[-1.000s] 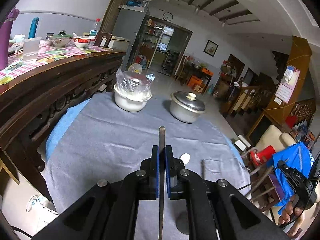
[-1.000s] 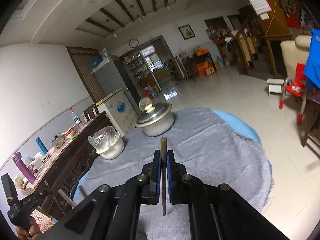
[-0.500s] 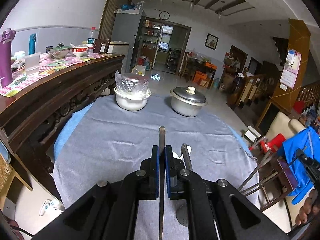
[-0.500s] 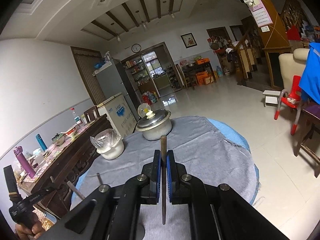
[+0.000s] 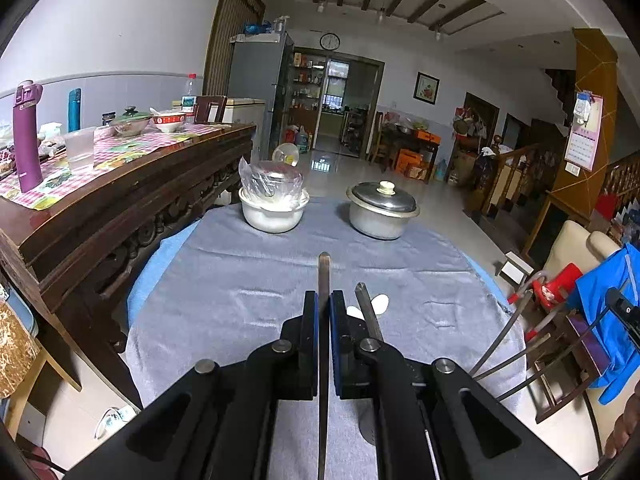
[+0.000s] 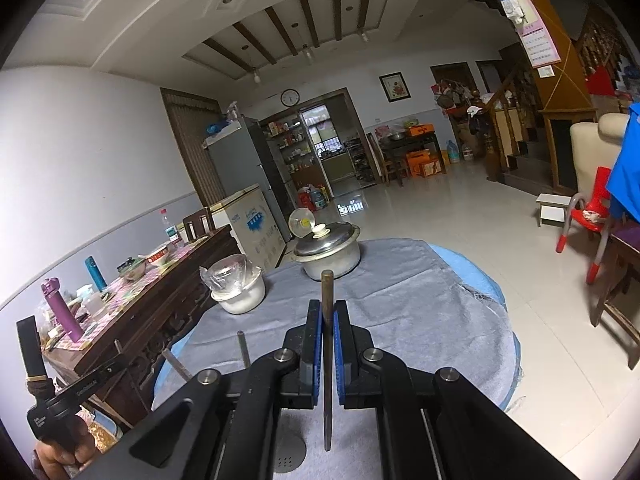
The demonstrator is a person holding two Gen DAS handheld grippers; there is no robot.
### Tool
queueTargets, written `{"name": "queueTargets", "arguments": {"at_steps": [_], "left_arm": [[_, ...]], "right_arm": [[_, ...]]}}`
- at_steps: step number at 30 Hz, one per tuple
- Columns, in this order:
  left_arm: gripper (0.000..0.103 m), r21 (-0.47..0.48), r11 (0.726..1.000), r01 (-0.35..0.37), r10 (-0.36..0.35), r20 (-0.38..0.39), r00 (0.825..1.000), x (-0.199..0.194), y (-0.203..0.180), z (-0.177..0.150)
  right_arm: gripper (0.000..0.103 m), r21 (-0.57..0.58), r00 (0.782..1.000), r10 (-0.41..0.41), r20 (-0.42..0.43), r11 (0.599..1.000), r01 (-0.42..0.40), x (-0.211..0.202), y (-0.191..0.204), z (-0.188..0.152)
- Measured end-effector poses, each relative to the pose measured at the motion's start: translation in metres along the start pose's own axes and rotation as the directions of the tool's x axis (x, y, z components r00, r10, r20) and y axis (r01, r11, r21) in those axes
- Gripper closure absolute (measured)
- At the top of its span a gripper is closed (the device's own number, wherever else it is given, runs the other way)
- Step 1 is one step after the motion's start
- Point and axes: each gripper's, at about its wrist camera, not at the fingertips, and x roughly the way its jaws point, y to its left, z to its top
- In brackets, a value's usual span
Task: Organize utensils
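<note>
Two grippers: I see my left gripper (image 5: 324, 300) clamped on one flat metal utensil handle (image 5: 323, 276), my right gripper (image 6: 327, 312) on another (image 6: 327, 292), above the grey tablecloth (image 5: 240, 288). Two pots sit beyond: white (image 5: 272, 216), lidded steel (image 5: 380, 216). No writing legible.

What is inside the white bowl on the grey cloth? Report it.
A crumpled clear plastic bag fills the white bowl and rises above its rim. Whatever lies beneath the plastic is hidden.
</note>
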Motion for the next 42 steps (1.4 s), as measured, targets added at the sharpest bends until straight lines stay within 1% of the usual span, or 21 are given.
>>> {"name": "queueTargets", "arguments": {"at_steps": [16, 23, 29, 36, 42], "left_arm": [[0.098, 0.003, 0.999, 0.033, -0.033, 0.028, 0.999, -0.018, -0.007, 0.003], [0.098, -0.014, 0.999, 0.037, -0.036, 0.057, 0.998, -0.026, -0.004, 0.01], [0.098, -0.004, 1.0, 0.029, -0.029, 0.066, 0.997, -0.027, -0.009, 0.011], [0.098, 0.011, 1.0, 0.023, -0.024, 0.057, 0.998, -0.025, -0.014, 0.009], [0.098, 0.026, 1.0, 0.011, -0.013, 0.064, 0.998, -0.026, -0.018, 0.008]], "right_arm": [[0.097, 0.018, 1.0, 0.025, 0.012, 1.0, -0.025, -0.019, 0.001, 0.004], [0.097, -0.021, 0.996, 0.082, 0.028, 0.996, -0.081, -0.032, 0.018, 0.011], [0.097, -0.056, 0.99, 0.134, 0.034, 0.99, -0.132, -0.038, 0.036, 0.013], [0.097, -0.061, 0.983, 0.18, 0.024, 0.982, -0.178, -0.033, 0.051, 0.01], [0.097, -0.059, 0.976, 0.216, 0.012, 0.975, -0.215, -0.026, 0.065, 0.008]]}}
